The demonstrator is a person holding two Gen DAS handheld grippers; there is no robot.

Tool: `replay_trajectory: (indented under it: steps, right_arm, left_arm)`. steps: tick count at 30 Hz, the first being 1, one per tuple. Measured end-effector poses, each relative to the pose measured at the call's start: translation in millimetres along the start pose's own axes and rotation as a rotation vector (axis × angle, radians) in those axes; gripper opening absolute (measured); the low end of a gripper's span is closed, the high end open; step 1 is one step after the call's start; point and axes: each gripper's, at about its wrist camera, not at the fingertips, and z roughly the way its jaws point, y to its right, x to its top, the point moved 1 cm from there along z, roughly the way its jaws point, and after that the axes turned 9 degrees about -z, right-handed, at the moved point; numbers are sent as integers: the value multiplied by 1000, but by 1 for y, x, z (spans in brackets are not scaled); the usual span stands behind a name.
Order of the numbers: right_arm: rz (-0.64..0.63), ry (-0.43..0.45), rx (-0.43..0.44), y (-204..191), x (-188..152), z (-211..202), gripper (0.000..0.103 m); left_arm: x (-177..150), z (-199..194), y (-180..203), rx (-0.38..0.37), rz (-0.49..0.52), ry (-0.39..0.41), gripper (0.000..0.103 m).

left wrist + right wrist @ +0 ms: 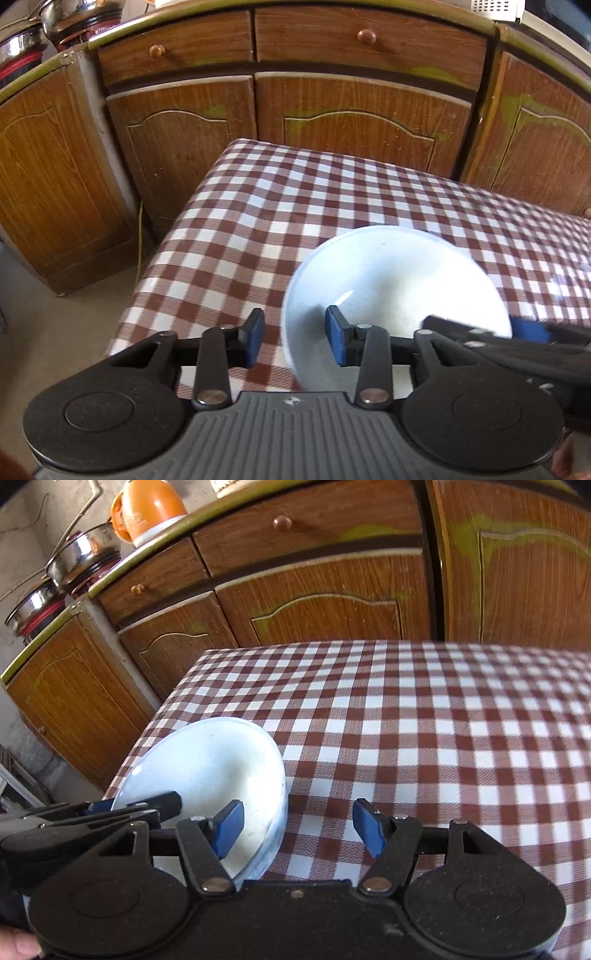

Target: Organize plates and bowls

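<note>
A white bowl (399, 280) stands upright on the red-and-white checked tablecloth (258, 206), near the table's left front corner. My left gripper (295, 341) straddles the bowl's left rim, one blue pad outside and one inside, with gaps to the wall on both sides. My right gripper (297, 829) straddles the right rim of the same bowl (214, 760), its left pad inside and its right pad over the cloth (443, 720), jaws wide. Each wrist view shows the other gripper's fingers (450, 326) (162, 801) at the bowl's edge.
Brown wooden cabinets (362, 110) with drawers stand right behind the table. Steel pots (81, 557) and an orange jug (147, 506) sit on the counter at the left. The table's left edge (162, 240) drops to the floor. Checked cloth stretches to the right.
</note>
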Motion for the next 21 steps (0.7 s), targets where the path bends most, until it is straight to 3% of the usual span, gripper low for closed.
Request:
replay_trajectory:
  steps: [2,3,4,9,21]
  right_arm:
    - [8,-16,29,0,-2,7,51]
    - [18,-9,59,-1,-3,8,42]
    - [25,-4,81,-2,-4,7,25]
    - [32,-15,65,-6,-7,0,27]
    - [18,26,58,-9,-10,-50,27]
  left_arm:
    - [-1,0,5,-12,7,7,29]
    - [-2,0,6,-8,7,13,28]
    - [-4,-1,4,-15,0,15,27]
    - [-8,-10,0,-60,-14,-2,19]
    - [-13,-61,12,-70,11,53,19]
